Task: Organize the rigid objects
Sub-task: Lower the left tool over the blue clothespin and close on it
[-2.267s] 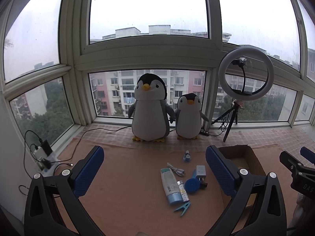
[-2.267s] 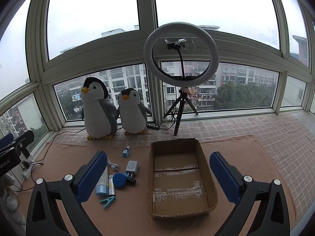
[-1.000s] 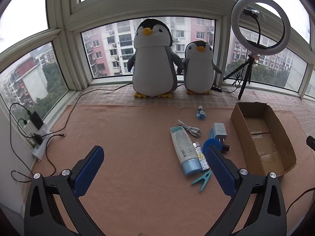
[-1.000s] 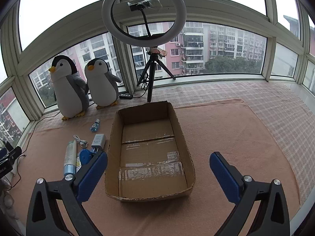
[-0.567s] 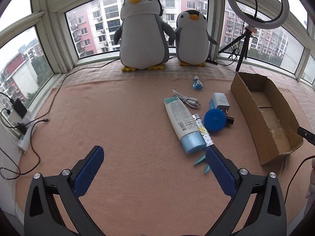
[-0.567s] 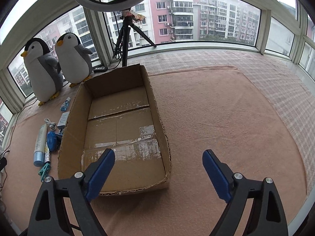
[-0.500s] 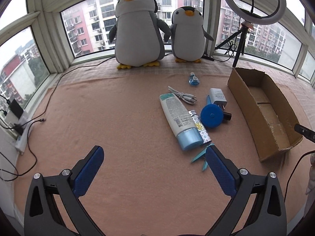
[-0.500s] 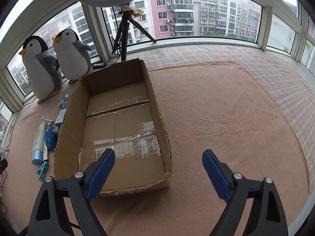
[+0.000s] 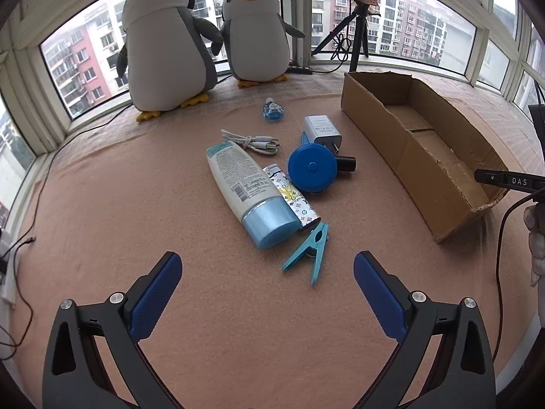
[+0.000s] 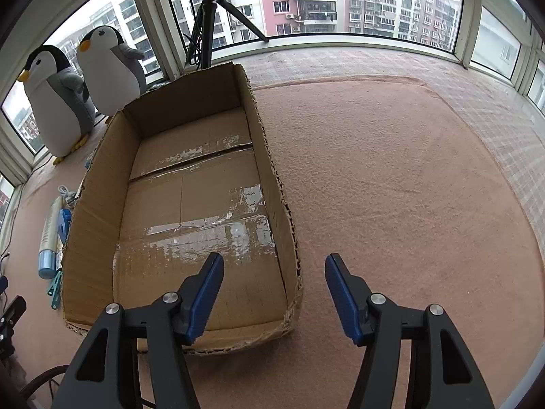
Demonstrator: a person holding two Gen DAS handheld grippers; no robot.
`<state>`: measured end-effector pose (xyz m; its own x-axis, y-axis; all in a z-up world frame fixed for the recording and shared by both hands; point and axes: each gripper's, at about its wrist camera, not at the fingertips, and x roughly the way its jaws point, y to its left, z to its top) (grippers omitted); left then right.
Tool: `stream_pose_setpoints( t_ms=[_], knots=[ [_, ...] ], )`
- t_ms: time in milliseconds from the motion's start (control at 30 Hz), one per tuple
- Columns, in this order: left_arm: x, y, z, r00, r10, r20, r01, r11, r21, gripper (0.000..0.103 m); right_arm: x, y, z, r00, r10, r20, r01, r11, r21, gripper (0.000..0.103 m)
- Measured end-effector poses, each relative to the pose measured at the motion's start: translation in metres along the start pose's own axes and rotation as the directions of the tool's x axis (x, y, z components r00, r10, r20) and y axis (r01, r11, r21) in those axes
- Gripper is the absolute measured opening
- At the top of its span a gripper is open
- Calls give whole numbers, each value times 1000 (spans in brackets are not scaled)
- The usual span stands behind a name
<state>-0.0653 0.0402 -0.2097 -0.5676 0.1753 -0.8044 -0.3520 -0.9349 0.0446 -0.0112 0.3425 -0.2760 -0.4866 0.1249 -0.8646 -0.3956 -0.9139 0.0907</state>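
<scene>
The left gripper (image 9: 265, 281) hangs with its blue fingers (image 9: 155, 289) spread wide and nothing between them, aimed at the near end of a cluster of small items on the pink carpet (image 9: 119, 187). Closest to it lies a teal clothespin (image 9: 308, 250), then a white tube with a blue cap (image 9: 247, 187), a patterned slim tube (image 9: 294, 197) touching its side, a round blue tape measure (image 9: 311, 168), a white charger (image 9: 322, 129), a coiled white cable (image 9: 252, 143) and a small blue bottle (image 9: 272, 110). The right gripper (image 10: 274, 293) is also released and empty, straddling the near right wall of the cardboard box (image 10: 272, 184), which holds nothing. Judging from this, the sorting has not begun: every item still lies outside the box, just beside its left wall, so all the picking and placing remains.
</scene>
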Motion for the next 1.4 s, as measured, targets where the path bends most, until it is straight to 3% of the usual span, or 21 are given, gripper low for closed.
stream_pose_setpoints(
  t_ms=[100,233,367,533,600,867,1067,1300,1400],
  knots=[
    [12,-3,0,999,-35,-15,36,999,25,95,4,0,1,1000,12,-9,-12,1000,7,52],
    [27,-4,2,996,-73,-50,75,996,45,82,6,0,2,1000,8,-13,-8,1000,9,49],
    [37,-5,0,990,-117,-78,122,991,60,78,5,0,1,1000,8,-14,-7,1000,9,49],
    [47,-6,-2,982,-152,-116,160,985,62,61,6,-1,1,1000,10,-16,-9,1000,16,49],
    [49,-7,-3,980,-164,-115,172,983,65,61,6,-1,1,1000,10,-17,-10,1000,17,49],
    [54,-13,-2,976,-176,-127,191,974,122,59,8,-1,-1,1000,13,-18,-12,1000,21,49],
    [55,-23,-1,975,-181,-127,202,964,175,47,9,-1,0,1000,15,-23,-15,1000,25,49],
    [54,-29,-1,975,-188,-115,207,960,187,25,8,-1,1,1000,14,-25,-13,1000,27,49],
    [52,-30,-2,975,-192,-109,210,961,180,23,8,-1,1,1000,13,-25,-13,1000,27,49]
  ],
)
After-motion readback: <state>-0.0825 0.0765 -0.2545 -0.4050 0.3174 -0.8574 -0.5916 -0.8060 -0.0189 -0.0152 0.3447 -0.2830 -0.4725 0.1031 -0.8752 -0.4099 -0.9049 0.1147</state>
